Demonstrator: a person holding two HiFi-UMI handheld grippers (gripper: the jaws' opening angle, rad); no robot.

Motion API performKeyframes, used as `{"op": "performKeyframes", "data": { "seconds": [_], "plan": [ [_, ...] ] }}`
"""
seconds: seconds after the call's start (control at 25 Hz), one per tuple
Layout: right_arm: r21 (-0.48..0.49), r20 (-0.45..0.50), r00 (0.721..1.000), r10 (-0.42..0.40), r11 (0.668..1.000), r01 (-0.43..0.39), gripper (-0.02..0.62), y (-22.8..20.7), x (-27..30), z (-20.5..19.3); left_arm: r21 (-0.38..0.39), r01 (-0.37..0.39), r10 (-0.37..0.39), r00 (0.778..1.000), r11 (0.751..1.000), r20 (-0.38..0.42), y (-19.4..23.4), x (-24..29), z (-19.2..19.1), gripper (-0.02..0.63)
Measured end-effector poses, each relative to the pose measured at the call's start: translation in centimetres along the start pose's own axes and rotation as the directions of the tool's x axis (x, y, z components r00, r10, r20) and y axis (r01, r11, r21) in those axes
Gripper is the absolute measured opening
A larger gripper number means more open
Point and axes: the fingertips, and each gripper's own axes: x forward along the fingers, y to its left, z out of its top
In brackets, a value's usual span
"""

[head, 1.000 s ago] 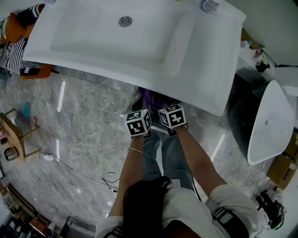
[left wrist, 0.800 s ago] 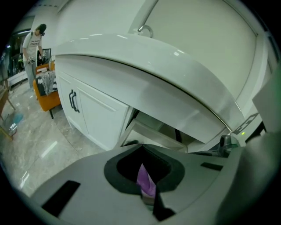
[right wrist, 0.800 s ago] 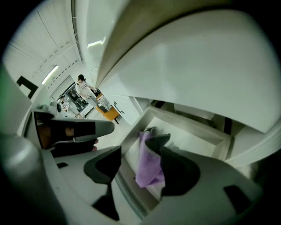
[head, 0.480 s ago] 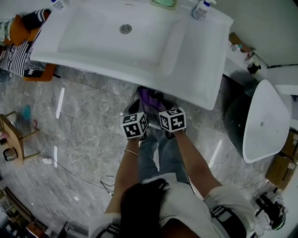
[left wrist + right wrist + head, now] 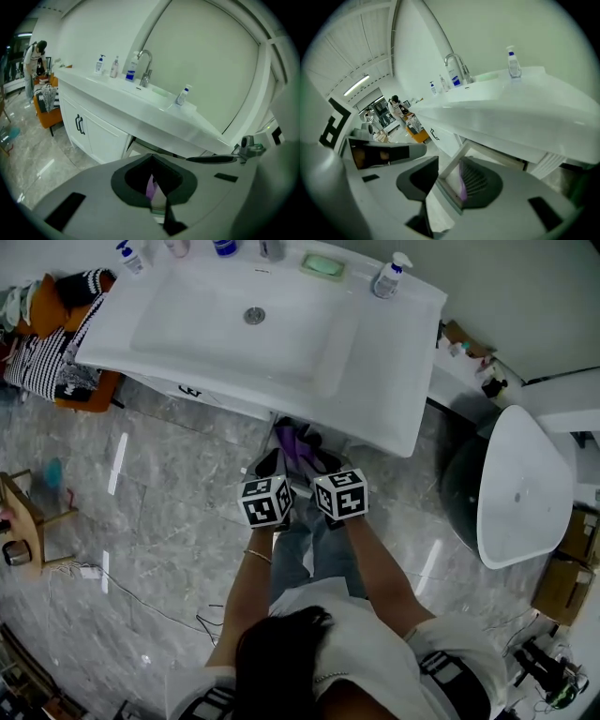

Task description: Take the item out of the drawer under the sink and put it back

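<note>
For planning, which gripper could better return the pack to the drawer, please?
Probably left: left gripper is shut on the purple pack; the right gripper, jaws just closing around it, isn't clearly gripping.

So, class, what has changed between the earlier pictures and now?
The left gripper and right gripper have drawn back from the front edge of the sink, bringing the purple item out between them. The right jaws have just been closing with the item's edge between them. Sink and bottles stayed put.
</note>
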Motion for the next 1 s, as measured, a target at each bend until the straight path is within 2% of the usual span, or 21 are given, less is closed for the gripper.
{"op": "performKeyframes", "data": {
  "seconds": [0.16, 0.36, 0.52, 0.76, 1.0],
  "plan": [
    [-0.043, 0.060, 0.998, -0.032, 0.998, 0.034, 0.102, 1.0, -2.1, 2.0, 0.023, 0.024, -0.026, 0.998, 0.999, 0.050, -1.1, -1.9, 1.6, 0.005],
    [-0.012, 0.119, 0.991, -0.057, 0.998, 0.059, 0.053, 1.9, -4.5, 3.6, 0.064, 0.063, -0.068, 0.994, 0.996, 0.080, -3.1, -3.7, 3.0, 0.005],
    [-0.044, 0.181, 0.981, -0.074, 0.996, 0.084, 0.044, 2.7, -6.2, 5.2, 0.108, 0.077, -0.092, 0.985, 0.991, 0.143, -4.4, -5.6, 5.1, 0.005],
    [-0.101, 0.233, 0.966, -0.109, 0.986, 0.136, 0.020, 3.8, -8.4, 6.1, 0.140, 0.093, -0.122, 0.970, 0.986, 0.208, -5.3, -8.5, 6.3, 0.005],
    [-0.122, 0.278, 0.955, -0.102, 0.982, 0.141, 0.017, 5.4, -9.5, 6.5, 0.149, 0.103, -0.135, 0.966, 0.984, 0.221, -5.7, -9.7, 5.9, 0.005]
  ]
}}
